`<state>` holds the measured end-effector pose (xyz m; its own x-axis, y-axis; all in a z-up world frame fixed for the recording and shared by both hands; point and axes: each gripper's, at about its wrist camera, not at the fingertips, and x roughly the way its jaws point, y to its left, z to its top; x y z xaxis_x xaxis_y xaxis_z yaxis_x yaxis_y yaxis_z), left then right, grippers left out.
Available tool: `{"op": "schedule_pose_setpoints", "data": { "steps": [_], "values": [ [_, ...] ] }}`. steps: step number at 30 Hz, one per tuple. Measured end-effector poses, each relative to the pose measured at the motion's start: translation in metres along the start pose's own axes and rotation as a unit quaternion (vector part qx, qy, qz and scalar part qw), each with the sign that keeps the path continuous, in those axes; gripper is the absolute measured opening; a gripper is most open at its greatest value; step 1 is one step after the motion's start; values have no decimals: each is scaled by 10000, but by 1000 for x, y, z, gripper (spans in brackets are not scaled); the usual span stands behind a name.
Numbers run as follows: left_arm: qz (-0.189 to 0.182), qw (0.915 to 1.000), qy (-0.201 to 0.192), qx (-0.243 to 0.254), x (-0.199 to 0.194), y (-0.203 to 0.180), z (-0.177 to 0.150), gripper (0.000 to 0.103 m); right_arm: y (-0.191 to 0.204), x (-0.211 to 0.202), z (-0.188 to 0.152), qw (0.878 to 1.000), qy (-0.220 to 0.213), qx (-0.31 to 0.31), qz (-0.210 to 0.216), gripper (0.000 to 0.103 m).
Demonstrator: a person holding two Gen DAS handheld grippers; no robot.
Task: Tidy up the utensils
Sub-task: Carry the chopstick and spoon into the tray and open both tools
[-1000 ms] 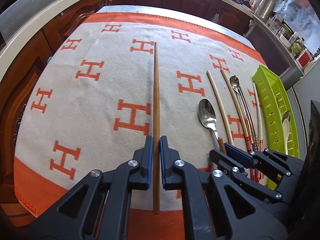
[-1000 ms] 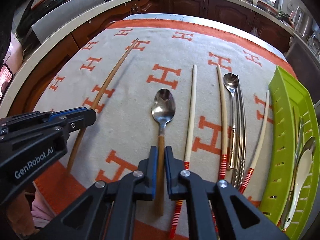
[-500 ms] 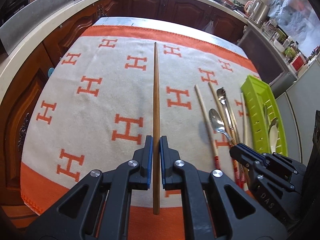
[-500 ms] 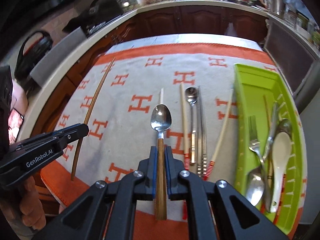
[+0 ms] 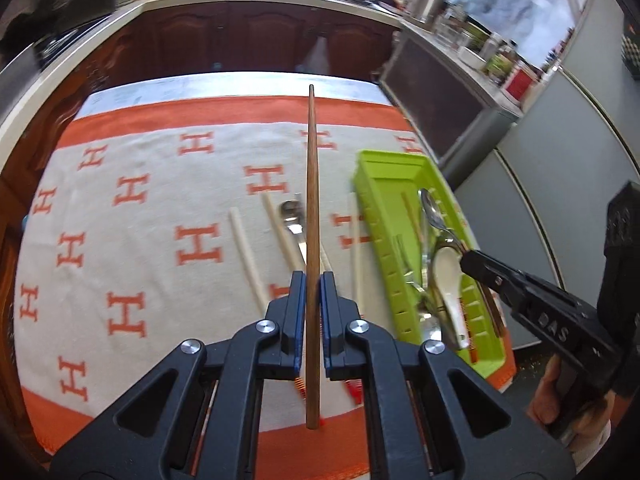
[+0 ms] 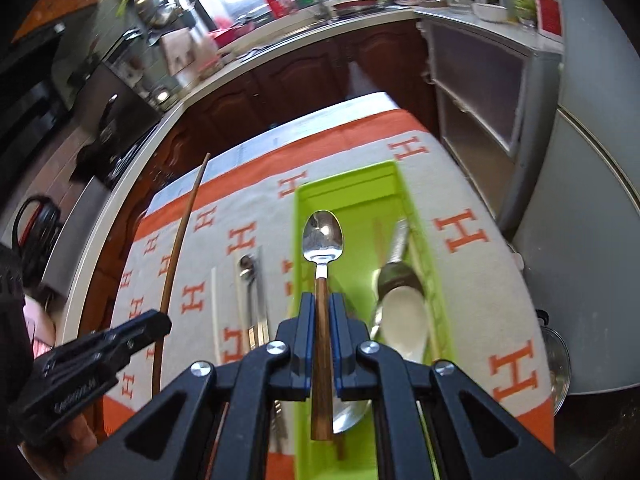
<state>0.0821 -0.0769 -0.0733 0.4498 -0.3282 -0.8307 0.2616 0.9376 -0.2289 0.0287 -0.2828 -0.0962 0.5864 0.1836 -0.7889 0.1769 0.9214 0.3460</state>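
My left gripper point(image 5: 312, 288) is clenched on a long, thin, dark-brown wooden chopstick point(image 5: 312, 184), pinched low on its thick end so most of the tapering length sticks out ahead, lifted clear above the cloth. I judge it light and stiff but prone to pivot in the pads with so much overhang; a hold nearer the middle would steady it. My right gripper point(image 6: 322, 312) is clenched on the wooden handle of a steel-bowled spoon with a brown wooden handle point(image 6: 322, 248), held in the air over the lime-green slotted plastic tray point(image 6: 432, 276). That spoon looks bowl-heavy to me, so the grip just behind the metal neck suits it, and the wood gives the pads more bite than polished steel would

In the tray I see a white ceramic soup spoon point(image 6: 402, 316), which I take to be brittle, lying among steel spoons point(image 5: 432, 210) that are slick and will clatter. Outside the tray, pale chopsticks with red-striped ends point(image 5: 250, 256) and a steel spoon beside metal chopsticks point(image 6: 250, 280) lie on the cloth, just left of the tray

The table wears a cream woven blanket with orange H marks and an orange border point(image 5: 132, 240); it is soft and should hold thin sticks from rolling, though it gives under a pressing fingertip. Around it run dark wooden kitchen cabinets point(image 5: 240, 36) under a pale worktop, with a cluttered windowsill behind
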Motion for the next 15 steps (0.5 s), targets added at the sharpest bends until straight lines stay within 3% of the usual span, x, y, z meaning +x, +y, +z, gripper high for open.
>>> {"op": "schedule_pose_setpoints", "data": {
  "steps": [8,15],
  "values": [
    [-442,9979,430,219,47,-71,15,5,-32,36,22,9994,183,297,-64,7],
    [-608,9930,1009,37,101,-89,13,5,-41,57,35,9984,212,525,35,7]
  ]
}}
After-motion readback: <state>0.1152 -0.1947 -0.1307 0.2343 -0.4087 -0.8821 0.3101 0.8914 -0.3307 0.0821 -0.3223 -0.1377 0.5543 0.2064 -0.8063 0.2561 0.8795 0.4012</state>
